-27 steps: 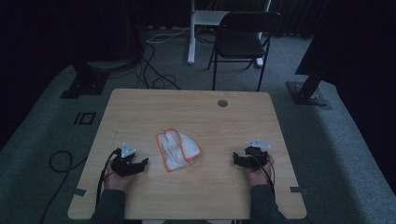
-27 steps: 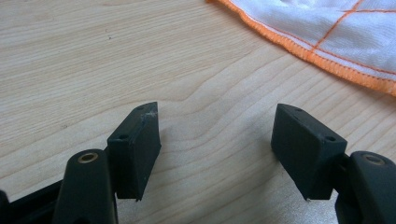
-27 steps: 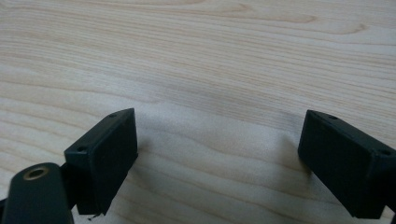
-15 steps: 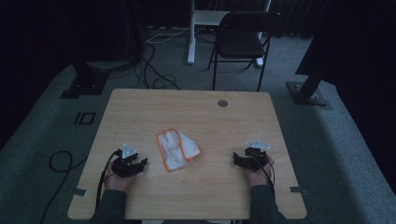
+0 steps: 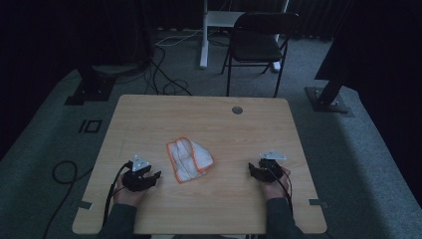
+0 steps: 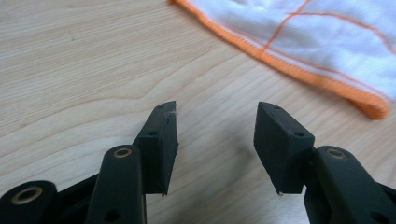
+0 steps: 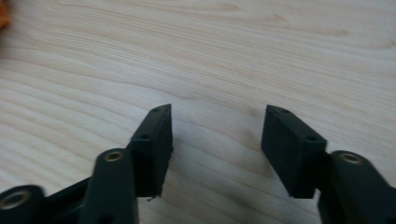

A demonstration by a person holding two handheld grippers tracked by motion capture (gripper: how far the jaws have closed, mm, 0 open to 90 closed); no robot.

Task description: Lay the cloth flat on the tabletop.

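From above, my left claw (image 5: 155, 175) and right claw (image 5: 252, 169) flank the white cloth (image 5: 189, 159) at desk (image 5: 149, 114) centre, ready to reach. Left gripper view: jaws apart, cloth at one o'clock. Right gripper view: jaws apart over bare wood.

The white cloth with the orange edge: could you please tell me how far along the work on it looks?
Nothing looks done: the cloth lies crumpled, partly folded over itself, mid-table. Nothing is in hand: the left tool and right tool rest open on the wood either side, jaws apart and empty, the left nearer the cloth's orange hem. Gripping the cloth and handling it is probably all left to do.
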